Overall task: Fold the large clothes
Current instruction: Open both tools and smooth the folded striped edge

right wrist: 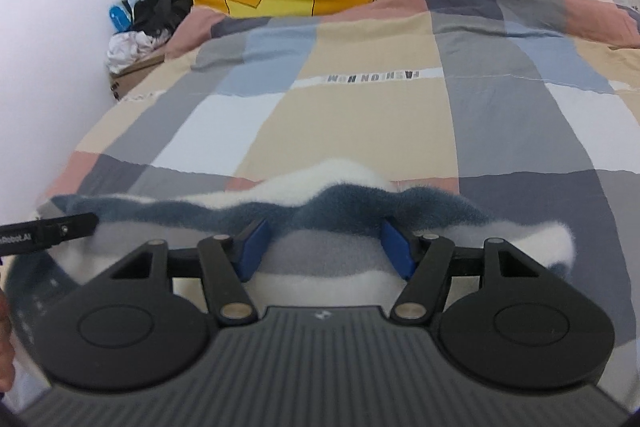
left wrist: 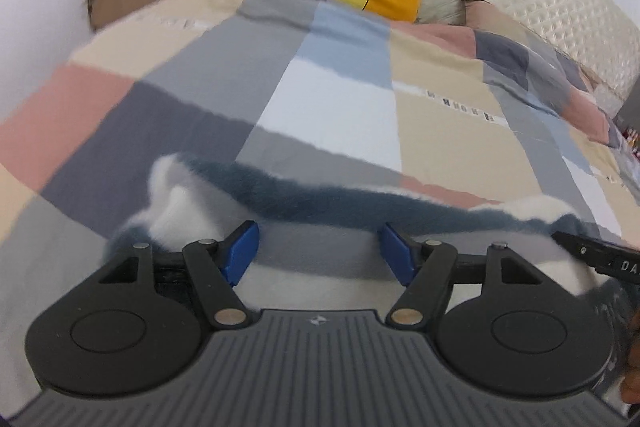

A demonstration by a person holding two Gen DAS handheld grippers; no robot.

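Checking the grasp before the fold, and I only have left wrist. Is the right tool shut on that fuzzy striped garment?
Observer: No. The right tool is wide open and pinches nothing. The striped garment lies under and ahead of it.
Operator: Where does the garment's right end stop?
Observer: Its white end stops on the checked duvet, a little past the tool's right finger.
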